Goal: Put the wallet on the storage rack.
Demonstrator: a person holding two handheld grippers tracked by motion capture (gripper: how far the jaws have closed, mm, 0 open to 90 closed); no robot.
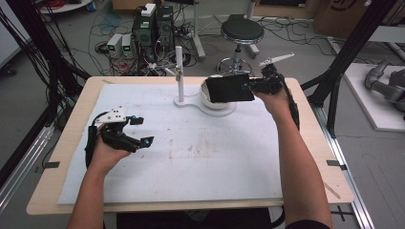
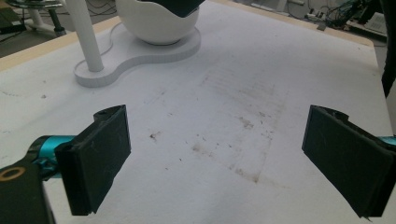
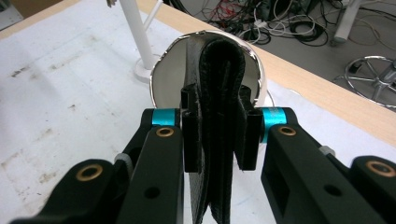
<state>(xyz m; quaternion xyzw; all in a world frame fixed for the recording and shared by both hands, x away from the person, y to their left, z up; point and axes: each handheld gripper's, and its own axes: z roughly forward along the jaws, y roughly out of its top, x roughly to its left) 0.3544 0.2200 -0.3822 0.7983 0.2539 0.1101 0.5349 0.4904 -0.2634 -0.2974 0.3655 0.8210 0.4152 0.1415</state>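
A black folded leather wallet (image 1: 228,88) hangs in the air over a white bowl (image 1: 209,101) at the back middle of the table. My right gripper (image 1: 247,86) is shut on the wallet from the right. In the right gripper view the wallet (image 3: 222,70) stands on edge between the pads, with the bowl (image 3: 169,81) right behind and below it. My left gripper (image 1: 143,130) hovers low over the left part of the white mat, open, with nothing in it. In the left gripper view its jaws stand wide apart around the left gripper (image 2: 219,158) point, facing the bowl (image 2: 154,25).
The bowl sits on a flat white base (image 1: 191,103) with an upright white post (image 1: 179,71) at its left end. A white mat (image 1: 200,152) covers the wooden table (image 1: 334,167). Behind the table stand a stool (image 1: 242,31), computer boxes (image 1: 153,28) and loose cables.
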